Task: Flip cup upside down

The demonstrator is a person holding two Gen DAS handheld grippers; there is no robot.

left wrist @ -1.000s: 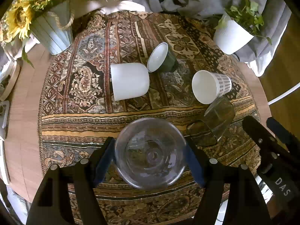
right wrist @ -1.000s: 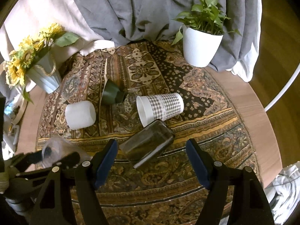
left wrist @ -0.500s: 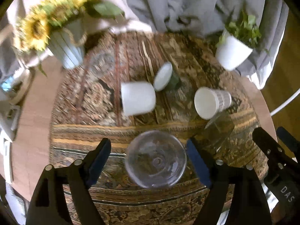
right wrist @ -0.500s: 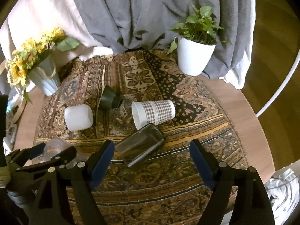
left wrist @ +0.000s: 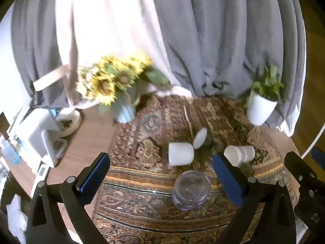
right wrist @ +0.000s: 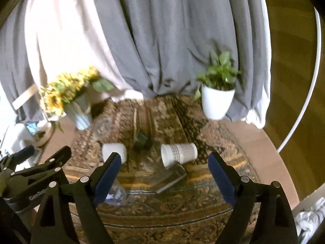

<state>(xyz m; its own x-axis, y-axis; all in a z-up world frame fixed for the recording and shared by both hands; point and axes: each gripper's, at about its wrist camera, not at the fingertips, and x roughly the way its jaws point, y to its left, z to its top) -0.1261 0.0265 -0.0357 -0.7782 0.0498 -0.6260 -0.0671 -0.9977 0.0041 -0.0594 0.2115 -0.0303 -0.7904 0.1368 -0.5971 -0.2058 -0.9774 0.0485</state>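
A clear plastic cup (left wrist: 191, 190) stands upside down on the patterned cloth (left wrist: 142, 183), near the front edge. My left gripper (left wrist: 162, 174) is open and empty, raised above and behind it. The cup also shows in the right wrist view (right wrist: 116, 194), partly hidden by a finger. My right gripper (right wrist: 162, 175) is open and empty above a dark glass (right wrist: 167, 177) that lies on its side. A white cup (left wrist: 180, 154), a green cup (left wrist: 201, 138) and a checked paper cup (left wrist: 239, 154) lie on their sides.
A sunflower vase (left wrist: 124, 109) stands at the back left and a white plant pot (left wrist: 261, 109) at the back right. Grey curtains hang behind the round table. A white device (left wrist: 38, 134) sits at the table's left edge.
My left gripper opened and let go of the clear cup, then drew back and up. My right gripper also lifted and pulled back. The clear cup stays standing on the cloth.
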